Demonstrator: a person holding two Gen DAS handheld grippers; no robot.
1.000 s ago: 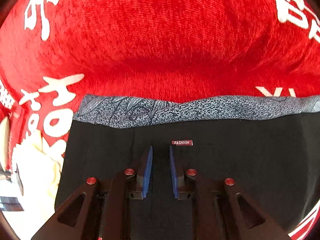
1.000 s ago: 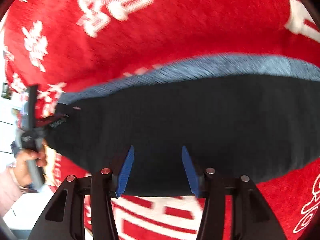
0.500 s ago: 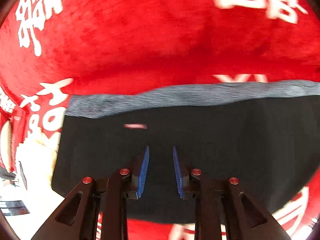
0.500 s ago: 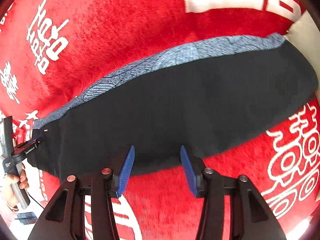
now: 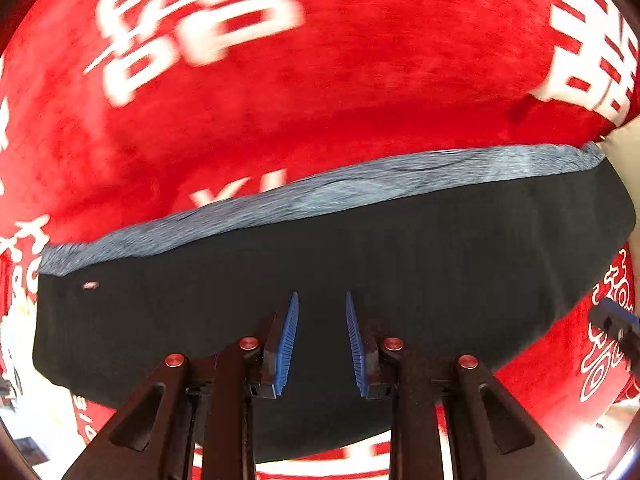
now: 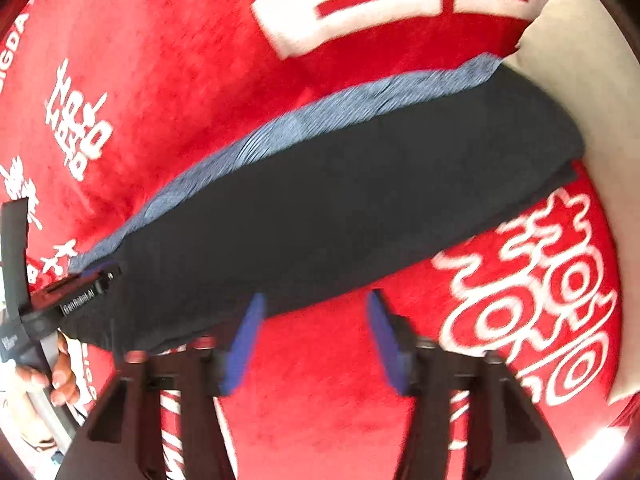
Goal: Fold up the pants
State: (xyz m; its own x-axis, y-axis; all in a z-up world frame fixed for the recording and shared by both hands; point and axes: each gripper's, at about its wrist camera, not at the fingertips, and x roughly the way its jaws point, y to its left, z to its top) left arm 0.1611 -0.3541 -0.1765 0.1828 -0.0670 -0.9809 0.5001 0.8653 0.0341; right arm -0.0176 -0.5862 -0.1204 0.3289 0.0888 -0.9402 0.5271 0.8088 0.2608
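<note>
Folded black pants [image 5: 400, 264] with a grey-blue waistband [image 5: 320, 196] lie in a long strip on a red blanket [image 5: 320, 80]. My left gripper [image 5: 320, 300] hovers over the middle of the black cloth, blue pads a little apart with nothing pinched between them. In the right wrist view the pants [image 6: 340, 200] run diagonally. My right gripper [image 6: 316, 300] hangs at their near edge, mostly over the red blanket [image 6: 320, 400]. Its jaws are closing with nothing between them. The left gripper's body [image 6: 60, 304] shows at the pants' left end.
The red blanket carries large white characters. A cream surface [image 6: 580, 60] lies past the blanket's right edge, by the pants' right end. A person's hand [image 6: 60, 376] holds the left gripper's handle. A part of the right gripper [image 5: 616, 320] shows at the left view's right edge.
My left gripper slid right along the pants; the small label drifted to the far left. My right gripper drew back from over the black cloth to its near edge.
</note>
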